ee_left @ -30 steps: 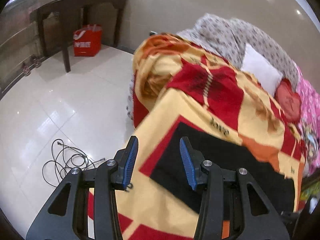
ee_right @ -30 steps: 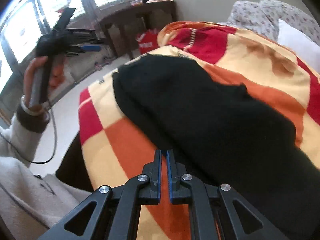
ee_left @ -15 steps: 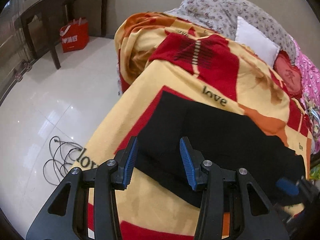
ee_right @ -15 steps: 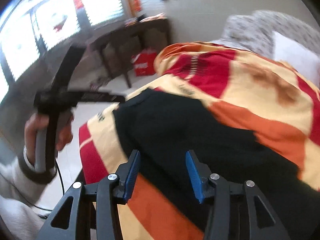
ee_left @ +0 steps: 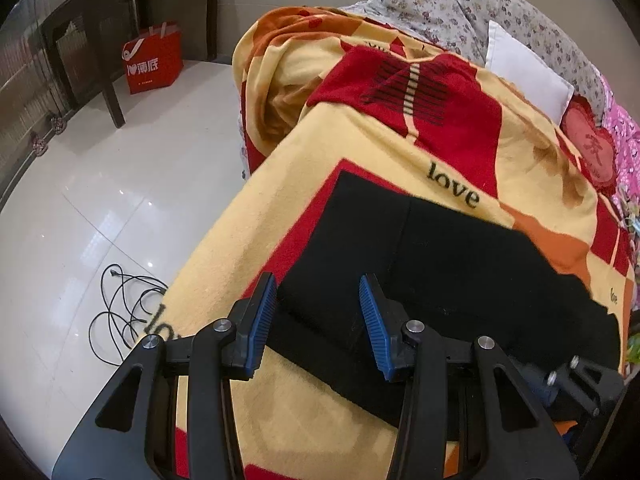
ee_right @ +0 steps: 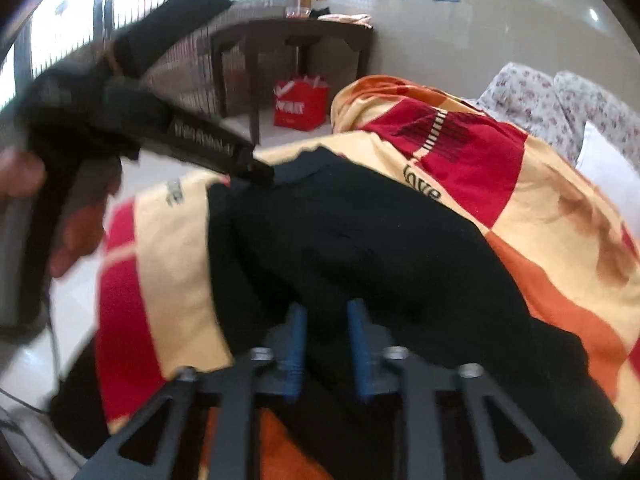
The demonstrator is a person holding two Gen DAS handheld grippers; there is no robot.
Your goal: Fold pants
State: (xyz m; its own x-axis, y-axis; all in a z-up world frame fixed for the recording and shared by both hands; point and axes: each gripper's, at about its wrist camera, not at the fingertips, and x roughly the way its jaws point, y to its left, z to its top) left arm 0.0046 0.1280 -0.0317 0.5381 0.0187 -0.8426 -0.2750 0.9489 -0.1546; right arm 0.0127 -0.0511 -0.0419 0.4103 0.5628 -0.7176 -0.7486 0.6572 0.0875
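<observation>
Black pants (ee_left: pixel 440 264) lie spread on a yellow, red and orange blanket (ee_left: pixel 360 152) on the bed. My left gripper (ee_left: pixel 318 312) is open, just above the pants' near left edge, with nothing between its blue pads. In the right wrist view the pants (ee_right: pixel 360 240) fill the middle. My right gripper (ee_right: pixel 326 340) hovers low over the pants with its jaws partly apart, black cloth between the blue pads. The view is blurred, so I cannot tell whether it grips the cloth. The left gripper tool (ee_right: pixel 168 136), held in a hand, reaches over the pants' far corner.
A dark wooden table (ee_left: pixel 120 8) and a red shopping bag (ee_left: pixel 154 60) stand by the wall. A black cable (ee_left: pixel 120 312) lies coiled on the white tile floor. A white pillow (ee_left: pixel 524 68) and floral bedding (ee_left: pixel 460 0) lie at the bed's head.
My right gripper went from shut to wide open, then narrowed over the pants. My left gripper moved in over the pants' edge, staying open.
</observation>
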